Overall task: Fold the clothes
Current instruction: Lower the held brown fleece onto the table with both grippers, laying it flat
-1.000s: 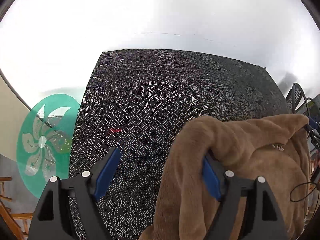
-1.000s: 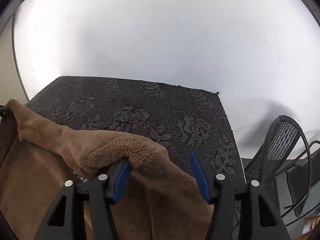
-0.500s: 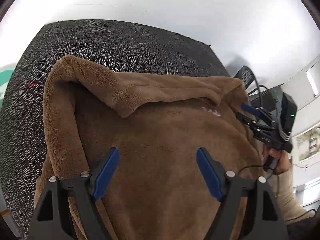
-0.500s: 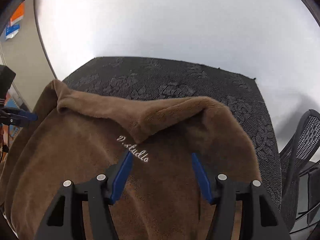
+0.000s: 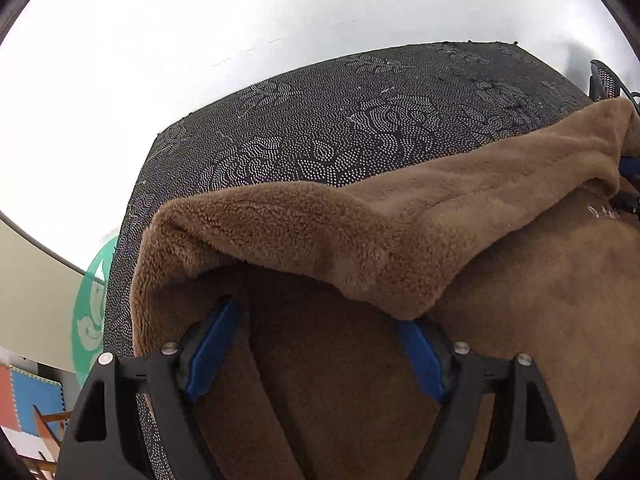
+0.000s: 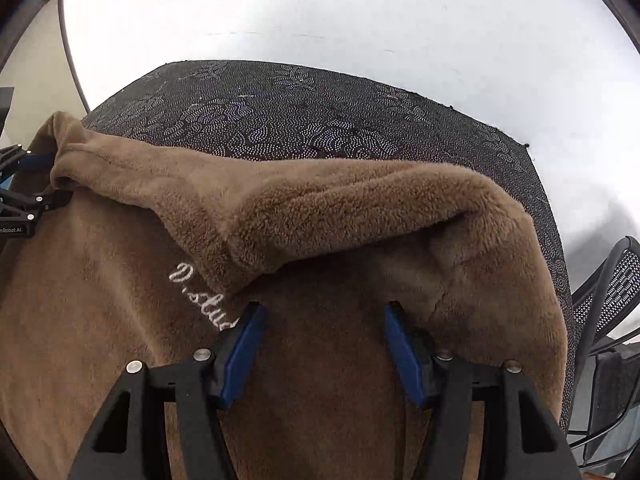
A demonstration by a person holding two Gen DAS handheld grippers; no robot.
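A brown fleece garment [image 5: 520, 320] lies on a black dotted-pattern cloth [image 5: 360, 120], its far edge turned back toward me as a thick flap [image 5: 320, 232]. My left gripper [image 5: 316, 312] is open at the flap's left end, and the flap's rim hangs over its fingertips. My right gripper [image 6: 320, 308] is open at the flap's right end [image 6: 360, 208], beside white embroidered lettering [image 6: 196, 296]. Each gripper shows at the edge of the other's view: the right one [image 5: 628, 168] and the left one [image 6: 24, 164].
The black cloth [image 6: 320, 120] extends beyond the garment to a white surface [image 6: 360, 20]. A green round sign [image 5: 90, 320] and coloured floor mats [image 5: 28, 392] are at the left. A black mesh chair [image 6: 612, 280] stands at the right.
Both grippers pulled back from the garment's far edge, left it folded over, and have now come in close under the flap's rim. Both stayed open.
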